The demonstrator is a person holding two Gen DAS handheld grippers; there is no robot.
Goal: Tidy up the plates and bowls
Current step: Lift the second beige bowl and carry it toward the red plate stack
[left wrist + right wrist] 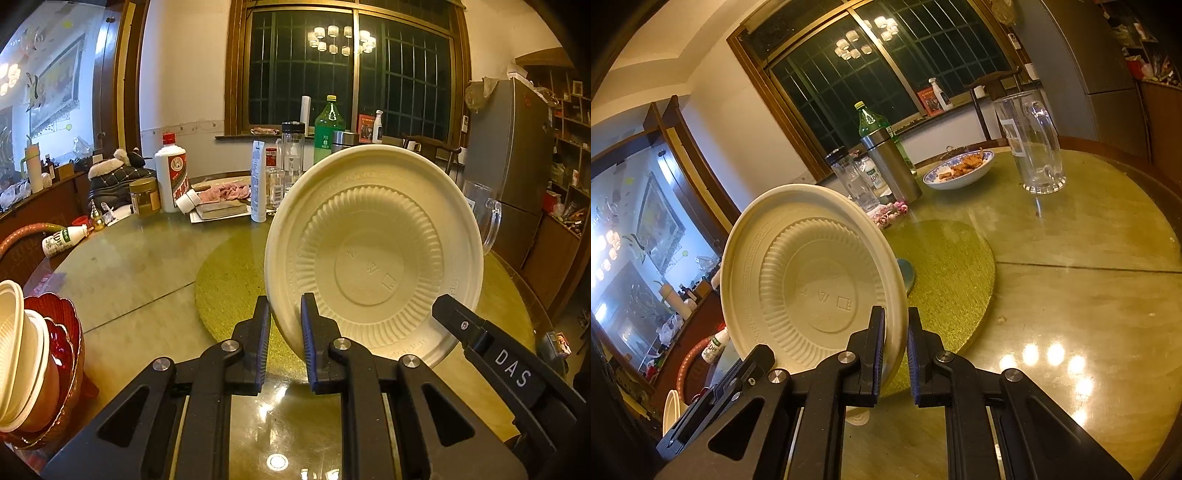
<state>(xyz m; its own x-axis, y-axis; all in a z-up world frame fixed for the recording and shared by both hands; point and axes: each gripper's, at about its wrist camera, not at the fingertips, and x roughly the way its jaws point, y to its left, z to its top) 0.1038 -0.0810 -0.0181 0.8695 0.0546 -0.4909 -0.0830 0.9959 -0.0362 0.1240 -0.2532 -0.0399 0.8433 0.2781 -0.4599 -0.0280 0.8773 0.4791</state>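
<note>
Gripping the cream plate (373, 254) by opposite rim edges, the left gripper (284, 325) and right gripper (895, 339) are both clamped nearly closed on it, tilted up above the table (147, 266); keep both pinches even, lowering it level toward the stacked bowls (18, 354).

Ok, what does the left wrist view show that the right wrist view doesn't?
Only the left wrist view: the red bowl with cream bowls stacked in it at the near left, and the white liquor bottle.

Only the right wrist view: the blue-rimmed dish of food and the steel flask in full.

Both: the cream plate, held on edge by the left gripper and right gripper, the green bottle and the glass mug.
</note>
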